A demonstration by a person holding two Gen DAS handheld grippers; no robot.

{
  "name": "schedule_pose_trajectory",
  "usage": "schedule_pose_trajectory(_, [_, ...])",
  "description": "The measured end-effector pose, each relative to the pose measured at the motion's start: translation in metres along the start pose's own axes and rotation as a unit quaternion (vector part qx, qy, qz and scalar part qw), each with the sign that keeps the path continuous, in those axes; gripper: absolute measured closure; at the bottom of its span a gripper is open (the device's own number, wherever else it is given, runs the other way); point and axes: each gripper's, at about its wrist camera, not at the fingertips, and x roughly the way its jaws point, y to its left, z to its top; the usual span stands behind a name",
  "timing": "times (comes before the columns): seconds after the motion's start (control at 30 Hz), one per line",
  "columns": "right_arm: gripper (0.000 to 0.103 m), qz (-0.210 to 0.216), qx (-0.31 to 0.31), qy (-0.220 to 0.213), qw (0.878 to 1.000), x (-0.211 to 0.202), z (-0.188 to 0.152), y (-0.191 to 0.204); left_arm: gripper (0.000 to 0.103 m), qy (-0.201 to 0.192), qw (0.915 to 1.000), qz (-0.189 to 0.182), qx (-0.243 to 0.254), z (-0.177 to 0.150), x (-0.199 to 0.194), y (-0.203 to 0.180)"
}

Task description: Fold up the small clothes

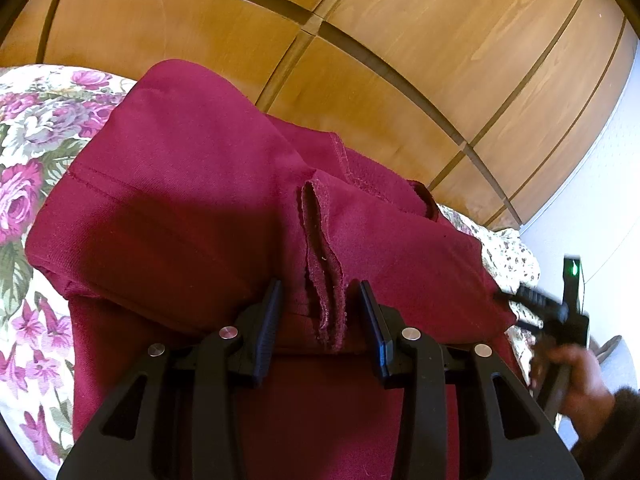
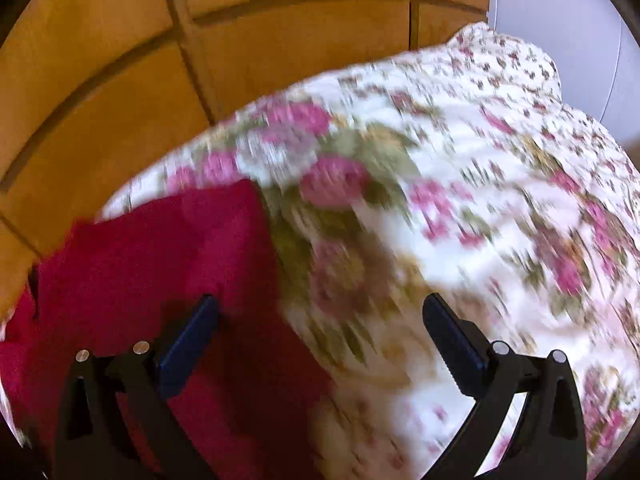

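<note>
A dark red garment [image 1: 192,200] lies crumpled on a floral bedspread [image 1: 28,168]. A raw seam ridge [image 1: 324,272] of it runs between the fingers of my left gripper [image 1: 320,300], which is open just above the cloth with a gap on each side of the ridge. In the left wrist view my right gripper [image 1: 536,304] is at the garment's right edge, blurred. In the right wrist view my right gripper [image 2: 320,312] is wide open and empty. Its left finger [image 2: 192,332] is over the red garment [image 2: 160,264] and its right finger over the bedspread [image 2: 480,200].
A wooden panelled headboard [image 1: 360,40] stands right behind the bed. A white wall [image 1: 600,200] is at the right. The bedspread rises in a bump [image 2: 500,80] at the far right. The right wrist view is motion-blurred.
</note>
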Motion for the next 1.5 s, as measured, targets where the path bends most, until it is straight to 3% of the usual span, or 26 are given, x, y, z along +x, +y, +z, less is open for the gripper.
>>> schedule_pose_trajectory(0.27, [0.002, 0.026, 0.02, 0.012, 0.999, -0.023, -0.017, -0.014, 0.065, 0.003, 1.0, 0.0, -0.002, 0.001, 0.001, 0.001])
schedule_pose_trajectory(0.43, [0.002, 0.101, 0.038, 0.053, 0.993, -0.046, -0.036, -0.017, 0.065, 0.005, 1.0, -0.003, -0.004, 0.003, 0.0, 0.001])
schedule_pose_trajectory(0.7, [0.002, 0.162, 0.111, 0.111, 0.974, -0.067, -0.086, -0.038, 0.065, 0.014, 0.9997, -0.012, -0.014, -0.001, -0.012, 0.003])
schedule_pose_trajectory(0.77, [0.002, 0.163, 0.095, 0.117, 0.975, -0.071, -0.092, -0.039, 0.06, 0.02, 0.9998, -0.007, -0.001, -0.007, -0.02, -0.001])
schedule_pose_trajectory(0.83, [0.003, 0.155, 0.078, 0.115, 0.978, -0.075, -0.094, -0.039, 0.038, 0.03, 0.9994, -0.015, 0.011, -0.016, -0.03, -0.005])
schedule_pose_trajectory(0.97, [0.007, 0.159, 0.079, 0.119, 0.977, -0.081, -0.099, -0.047, 0.02, 0.053, 0.9966, 0.009, 0.062, -0.033, -0.041, -0.023])
schedule_pose_trajectory(1.03, [0.015, 0.165, 0.082, 0.127, 0.975, -0.079, -0.101, -0.052, 0.009, 0.061, 0.9949, 0.016, 0.08, -0.041, -0.047, -0.029])
schedule_pose_trajectory(1.2, [0.03, 0.164, 0.05, 0.134, 0.976, -0.086, -0.112, -0.06, 0.009, 0.068, 0.9948, 0.017, 0.074, -0.049, -0.06, -0.027])
schedule_pose_trajectory(1.33, [0.034, 0.176, 0.041, 0.143, 0.973, -0.091, -0.121, -0.068, 0.009, 0.065, 0.9965, 0.004, 0.051, -0.056, -0.074, -0.018])
schedule_pose_trajectory(1.5, [0.039, 0.199, 0.033, 0.166, 0.965, -0.1, -0.132, -0.078, 0.009, 0.066, 0.9962, 0.001, 0.057, -0.067, -0.092, -0.015])
